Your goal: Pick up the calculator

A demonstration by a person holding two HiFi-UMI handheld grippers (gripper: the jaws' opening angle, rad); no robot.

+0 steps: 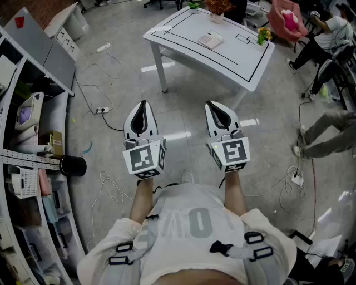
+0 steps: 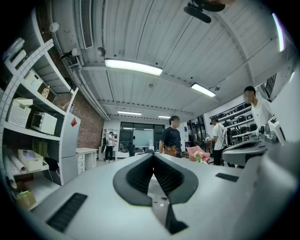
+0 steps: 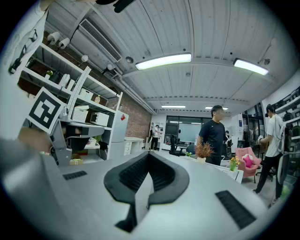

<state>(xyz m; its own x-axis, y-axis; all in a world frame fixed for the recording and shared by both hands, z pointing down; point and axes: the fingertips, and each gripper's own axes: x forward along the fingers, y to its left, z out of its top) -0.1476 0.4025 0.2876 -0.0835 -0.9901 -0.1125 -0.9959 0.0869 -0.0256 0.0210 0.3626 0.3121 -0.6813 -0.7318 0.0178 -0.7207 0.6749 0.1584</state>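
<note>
Left gripper [image 1: 143,106]: I held it about level in front of my chest, over the floor [image 1: 183,125]. Its fingers [image 2: 140,176] were pressed together at the tips with nothing between them.
Right gripper [image 1: 214,107]: I held it level beside the left one, with a gap between the two. Its fingers [image 3: 164,176] were closed tight and empty.
Calculator [image 1: 210,39]: it lay flat on the white surface [image 1: 239,61], well ahead of both grippers and touched by neither.
Surface: it was white with black lines. A pot plant [image 1: 217,8] stood at its far edge and flowers [image 1: 263,36] near its right edge. The calculator lay between them.
Floor: it was grey, with cables [image 1: 92,89] trailing across it on my left.
Shelves [image 1: 33,167]: they stood at my left, crowded with boxes.
</note>
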